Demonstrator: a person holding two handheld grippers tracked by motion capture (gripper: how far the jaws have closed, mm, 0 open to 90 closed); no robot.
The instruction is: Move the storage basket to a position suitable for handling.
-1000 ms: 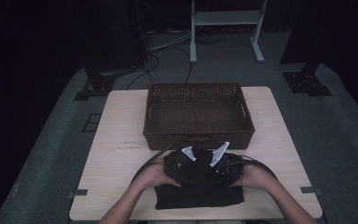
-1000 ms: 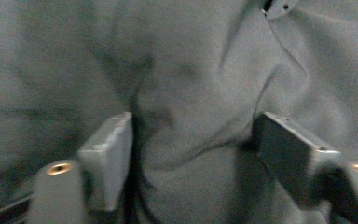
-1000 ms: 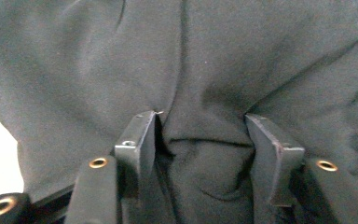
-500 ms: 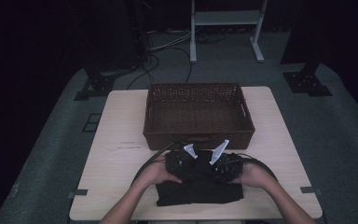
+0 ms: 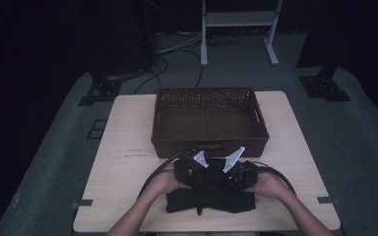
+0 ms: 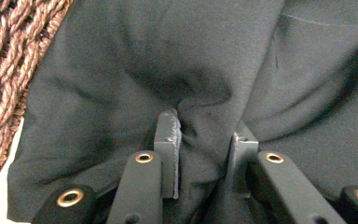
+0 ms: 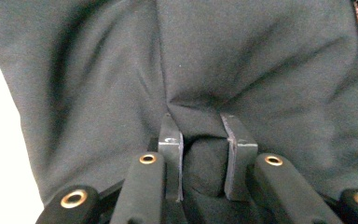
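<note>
Cloth point(image 5: 211, 196), black and bunched, lies on the table point(image 5: 123, 147) just before the wicker basket point(image 5: 209, 120); left gripper point(image 6: 200, 144) and right gripper point(image 7: 200, 140) have just closed, each pinching a fold. Shallow-looking pinches may slip when lifted

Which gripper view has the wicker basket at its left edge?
The left gripper view: the wicker basket runs down its left edge beside the black cloth. In the right gripper view, basket weave shows at the top right corner.

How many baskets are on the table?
1. The brown wicker basket sits at the table's far middle, just beyond the black cloth.
</note>
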